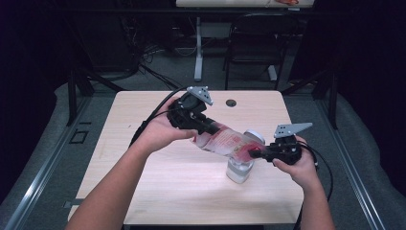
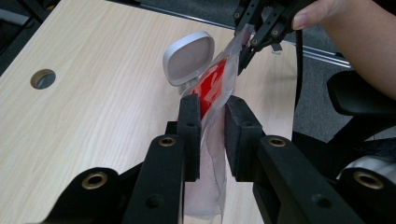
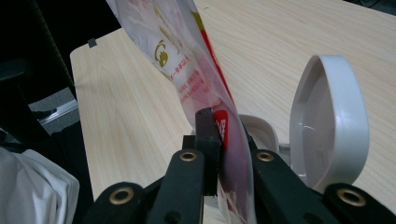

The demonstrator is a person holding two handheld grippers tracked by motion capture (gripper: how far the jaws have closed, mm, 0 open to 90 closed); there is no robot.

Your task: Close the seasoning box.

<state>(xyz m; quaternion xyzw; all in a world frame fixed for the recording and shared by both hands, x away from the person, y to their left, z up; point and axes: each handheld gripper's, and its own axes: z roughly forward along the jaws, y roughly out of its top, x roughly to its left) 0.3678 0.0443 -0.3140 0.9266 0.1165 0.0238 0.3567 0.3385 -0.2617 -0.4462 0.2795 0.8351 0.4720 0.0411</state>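
the pale wooden table (image 1: 143, 158) is carrying everything, and the clear plastic jar with a white flip lid (image 1: 241, 167) standing toward its right front is the landmark here. its lid (image 3: 329, 123) is hanging open, tipped up behind the mouth. i am judging the jar to be partly filled with something whitish, though what it is i cannot tell.

stretching up and to the left from just above the jar's mouth is the translucent red-and-white printed plastic pouch (image 1: 222, 140), lying slantwise in the air with its lower end over the opening. it is looking light, soft and floppy, slick on the surface, likely to buckle anywhere it is not pinched, so the flat sealed ends seem the sensible places to grip.

the left gripper (image 2: 212, 135) is up and left of the jar, its foam pads (image 2: 189, 126) sitting at either side of the pouch's upper end; whether they are pressing hard i cannot tell. the right gripper (image 3: 224, 140) is right beside the jar's mouth, jaws clamped tight on the pouch's lower end.

what is inside the pouch i cannot make out.
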